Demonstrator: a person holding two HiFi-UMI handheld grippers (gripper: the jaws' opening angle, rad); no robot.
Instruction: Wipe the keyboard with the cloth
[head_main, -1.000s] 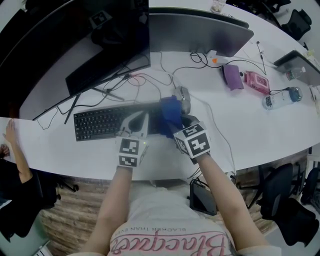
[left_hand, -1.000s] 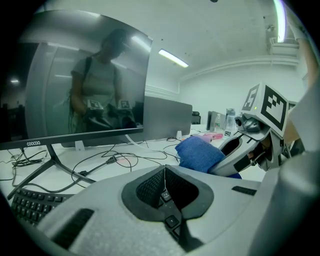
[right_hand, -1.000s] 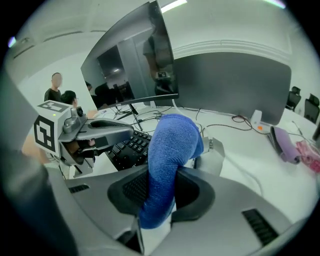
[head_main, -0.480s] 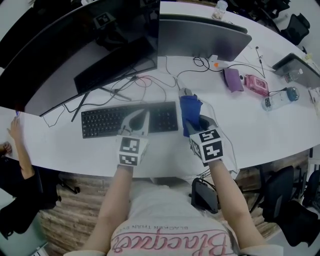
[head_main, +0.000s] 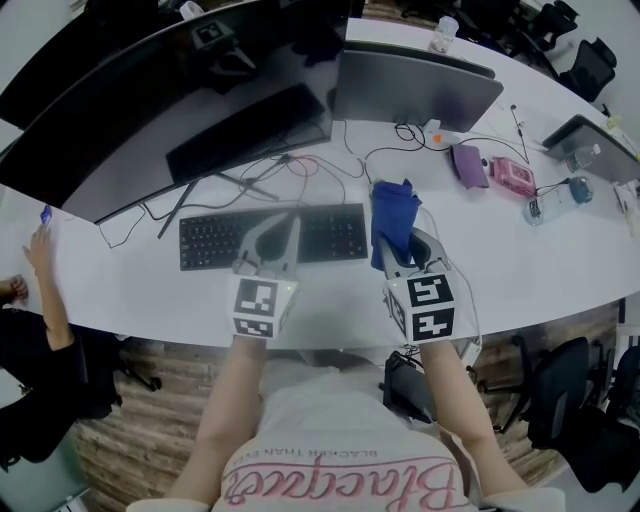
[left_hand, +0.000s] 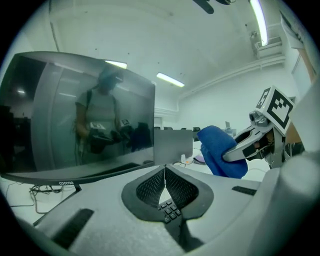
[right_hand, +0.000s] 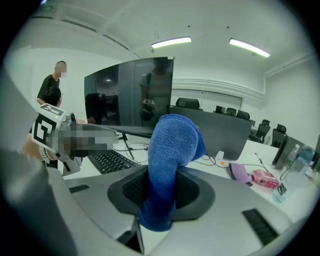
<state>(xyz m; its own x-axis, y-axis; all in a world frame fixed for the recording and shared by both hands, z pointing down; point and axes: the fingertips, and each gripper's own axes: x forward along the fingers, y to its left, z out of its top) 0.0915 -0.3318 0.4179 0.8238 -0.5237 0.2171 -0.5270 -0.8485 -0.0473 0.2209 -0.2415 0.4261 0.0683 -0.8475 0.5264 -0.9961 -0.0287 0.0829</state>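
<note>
One curved white desk (head_main: 520, 270) carries a wide dark monitor (head_main: 150, 110) beyond both grippers and a black keyboard (head_main: 210, 242) lying under the left gripper (head_main: 285, 222), whose jaws are pressed together at the tips with nothing between them (keys show through the gap behind the tips). Just right of the keyboard's end, the right gripper (head_main: 405, 245) clamps a blue cloth (head_main: 393, 222), which bunches up out of its jaws, beside the keys rather than on them.

Deep blue cloth (head_main: 393, 222) between the grey jaws of the right gripper (head_main: 405, 245). Black keyboard (head_main: 215, 240) beneath the left gripper (head_main: 282, 222) jaws, on white table (head_main: 520, 270). Black-and-white square markers on both cubes. Right of the jaws, purple pouch (head_main: 467, 163) and pink case (head_main: 513, 176).
</note>
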